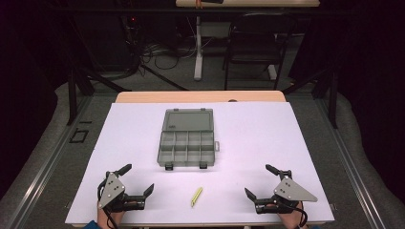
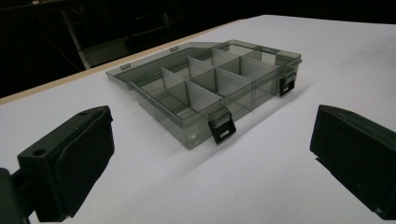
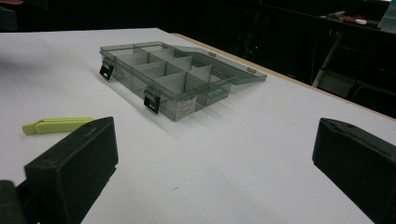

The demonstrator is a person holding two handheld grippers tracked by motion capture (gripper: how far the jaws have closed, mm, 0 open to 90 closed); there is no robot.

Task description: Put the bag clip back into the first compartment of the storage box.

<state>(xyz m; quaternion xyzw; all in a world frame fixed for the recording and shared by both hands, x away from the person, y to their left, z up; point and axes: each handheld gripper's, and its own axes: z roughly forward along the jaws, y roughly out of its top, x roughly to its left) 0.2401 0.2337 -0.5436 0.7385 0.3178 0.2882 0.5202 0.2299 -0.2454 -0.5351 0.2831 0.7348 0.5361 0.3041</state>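
Awaiting: a first move; both tools are rested near the front edge of the white table (image 1: 286, 129).
Left gripper (image 1: 128, 180): released, jaws spread wide, nothing between them.
Right gripper (image 1: 261, 180): released likewise, empty.
Clip: a yellow-green clip (image 1: 196, 196) is laid between the grippers, just before the box.
Organizer box (image 1: 187, 139): lid opened flat, compartments seen bare.
Step judged: start, nothing yet grasped.
Next move: the clip is to be straddled and pinched squarely.

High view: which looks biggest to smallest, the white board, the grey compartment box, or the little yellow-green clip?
1. White board, by far the largest.
2. Compartment box, with its lid open flat.
3. Yellow-green clip, the smallest, lying between the open left claw and right claw.
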